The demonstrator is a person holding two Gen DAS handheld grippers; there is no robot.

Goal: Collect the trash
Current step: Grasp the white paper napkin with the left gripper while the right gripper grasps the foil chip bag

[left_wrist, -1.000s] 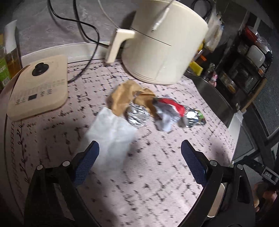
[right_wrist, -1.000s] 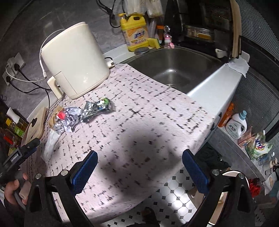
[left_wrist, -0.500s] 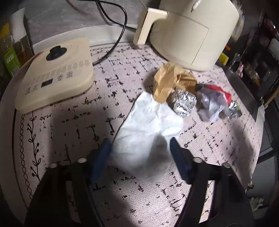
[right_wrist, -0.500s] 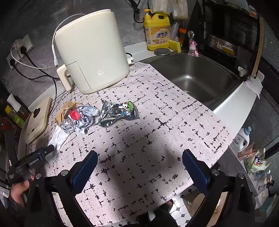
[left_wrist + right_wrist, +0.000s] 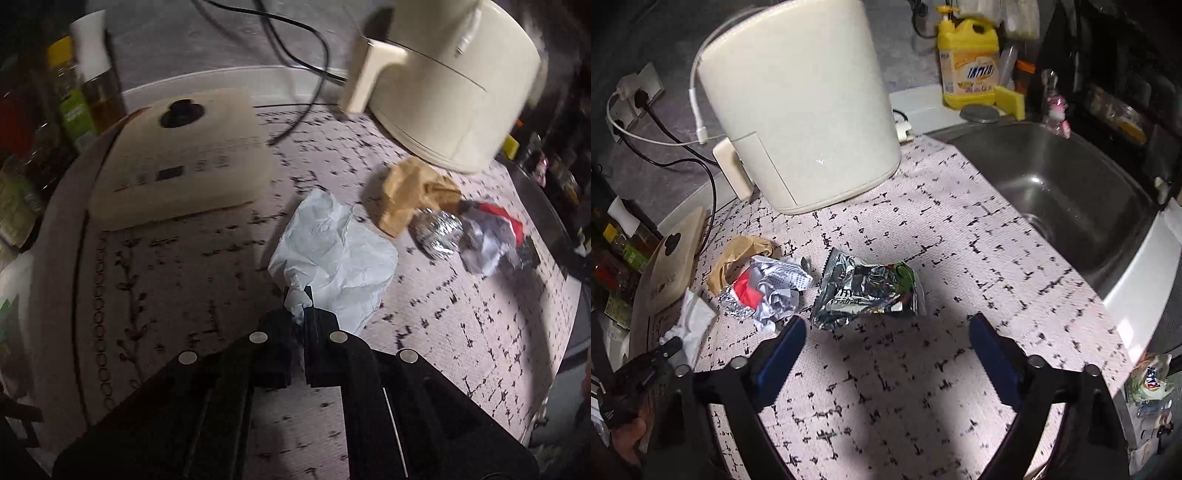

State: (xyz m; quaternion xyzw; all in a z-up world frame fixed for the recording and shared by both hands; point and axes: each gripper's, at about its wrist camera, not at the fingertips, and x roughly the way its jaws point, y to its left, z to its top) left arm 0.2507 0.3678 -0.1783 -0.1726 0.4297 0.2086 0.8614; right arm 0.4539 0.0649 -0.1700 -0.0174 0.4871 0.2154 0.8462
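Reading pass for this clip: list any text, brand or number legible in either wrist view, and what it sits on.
Yellow detergent bottle: blue label with Chinese characters, too blurred to read.
Silver snack wrapper: dark printed characters, not legible.
Beige control panel: button markings and a dark display, blurred.
Condiment bottles: green labels, unreadable.
No other text shows.

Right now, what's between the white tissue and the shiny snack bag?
In the right wrist view, a foil ball and a crumpled red-and-silver wrapper lie between the white tissue and the snack bag.
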